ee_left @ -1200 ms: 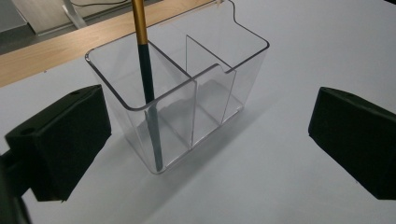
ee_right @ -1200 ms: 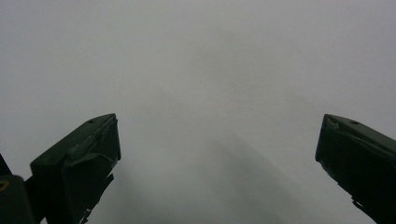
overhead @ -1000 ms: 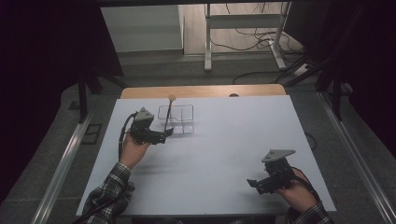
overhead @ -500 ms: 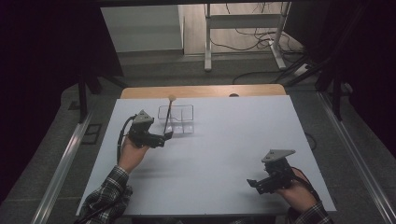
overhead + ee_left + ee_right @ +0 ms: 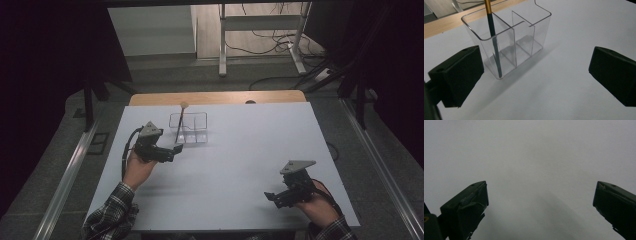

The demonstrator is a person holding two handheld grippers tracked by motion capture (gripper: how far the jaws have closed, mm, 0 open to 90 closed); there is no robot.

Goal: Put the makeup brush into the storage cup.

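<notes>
Your left gripper [image 5: 176, 148] sits with its jaws spread wide and nothing between them, low over the white table [image 5: 240, 150]. Just ahead of it stands the clear organizer [image 5: 189, 128], near but not touching. Seen in the left gripper view, the organizer [image 5: 509, 42] lies ahead and slightly left of the gap between the jaws; it is a transparent, hard-walled box with rounded corners, smooth glossy sides and thin dividers that split it into compartments. A slim brush [image 5: 493, 37] stands tilted in the leftmost compartment, its dark handle meeting a gold band higher up; in the high view its pale tip [image 5: 184, 105] rises above the rim. The table is matte and plain, with a wooden strip [image 5: 215, 97] along its far edge. Your right gripper [image 5: 272, 197] rests well apart at the near right, jaws likewise wide apart and holding nothing.
</notes>
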